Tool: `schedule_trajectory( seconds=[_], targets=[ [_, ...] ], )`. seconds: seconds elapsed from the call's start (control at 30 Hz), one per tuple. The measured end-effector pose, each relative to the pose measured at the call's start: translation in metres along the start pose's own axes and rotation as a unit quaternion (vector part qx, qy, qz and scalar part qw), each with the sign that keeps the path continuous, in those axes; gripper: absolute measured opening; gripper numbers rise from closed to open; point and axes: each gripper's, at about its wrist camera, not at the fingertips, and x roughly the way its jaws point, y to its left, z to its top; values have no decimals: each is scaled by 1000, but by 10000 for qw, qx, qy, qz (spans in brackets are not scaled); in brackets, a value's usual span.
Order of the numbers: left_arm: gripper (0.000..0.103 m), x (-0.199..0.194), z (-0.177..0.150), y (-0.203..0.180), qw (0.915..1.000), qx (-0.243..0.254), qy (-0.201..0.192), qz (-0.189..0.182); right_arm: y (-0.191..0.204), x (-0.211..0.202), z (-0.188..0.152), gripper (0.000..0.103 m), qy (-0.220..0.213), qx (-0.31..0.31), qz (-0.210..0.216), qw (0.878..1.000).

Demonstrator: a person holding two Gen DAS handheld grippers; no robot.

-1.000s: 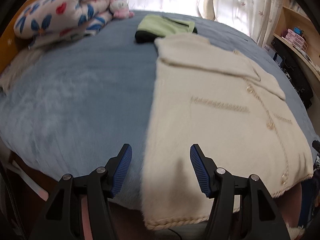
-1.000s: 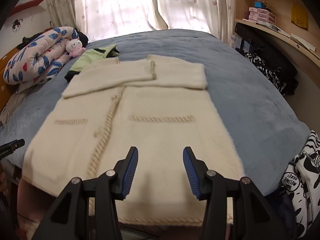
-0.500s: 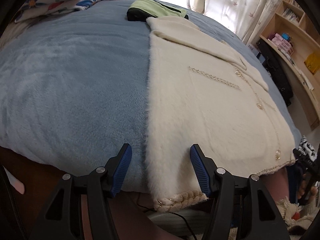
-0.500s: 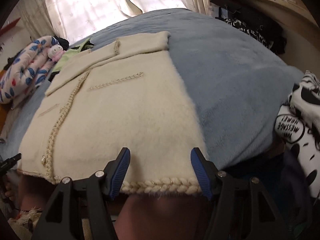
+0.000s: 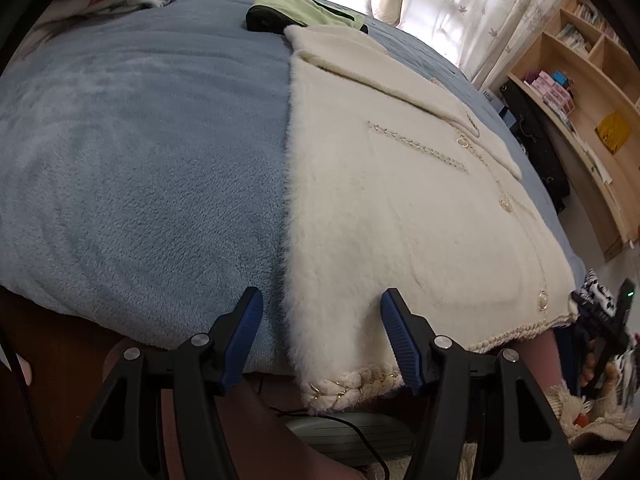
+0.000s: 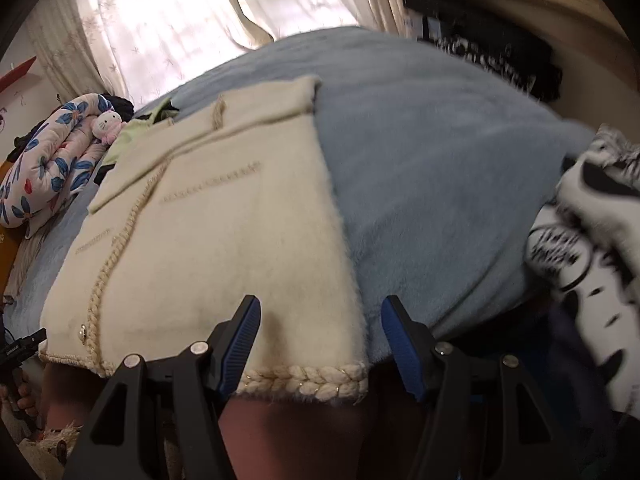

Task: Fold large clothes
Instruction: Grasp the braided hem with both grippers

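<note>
A cream fuzzy cardigan point(image 5: 400, 200) point(image 6: 224, 240) lies flat, front up, on a blue fleece bed cover point(image 5: 140, 160) point(image 6: 420, 140); its sleeves are folded across the chest. Its braided hem point(image 5: 352, 384) point(image 6: 308, 376) hangs slightly over the near bed edge. My left gripper point(image 5: 321, 300) stands open astride the hem's left corner, and the pads are clear of the cloth. My right gripper point(image 6: 320, 304) is open astride the hem's right corner, also without pressing on it.
A green and black garment point(image 5: 304, 12) lies beyond the collar. A floral quilt point(image 6: 48, 160) with a pink plush toy point(image 6: 106, 124) sits at the far left. Wooden shelves point(image 5: 580, 120) stand on the right. A black-and-white cloth point(image 6: 592, 240) is bunched at the bed's right side.
Both grippers came down and closer to the near hem. The right one slid from the middle of the hem to its right corner, and its jaws widened. The cardigan has not moved.
</note>
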Motion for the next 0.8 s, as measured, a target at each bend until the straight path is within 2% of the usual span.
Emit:
schedule_trajectory(
  seconds=[0.13,0.17,0.2,0.37,0.53,0.63,0.7,0.77,0.8],
  targets=[
    [61,1,1,3,9999,-67,-8,-94,6,9,-6,50,159,-30,331,9993],
    [61,1,1,3,9999,-64,-10,-103,9,8,-6,39,195,-97,496,9985],
    [61,2,1,3,9999,-64,-9,-107,11,8,-6,37,253,-140,683,9972],
    [64,3,0,3,9997,-95,18,-238,15,15,-6,37,324,-199,654,9971],
    [64,6,-2,-9,9992,103,187,-325,13,18,-10,37,369,-174,655,9970],
    [64,11,-1,-18,9993,171,240,-222,15,23,-7,37,442,-169,573,9972],
    [63,14,0,-26,9994,253,255,-14,17,26,-6,37,483,-199,489,9974],
    [54,16,2,-33,9989,339,297,143,20,26,-6,37,522,-227,419,9975],
    [45,16,3,-36,9987,364,323,176,22,26,-5,36,560,-254,368,9974]
  ],
)
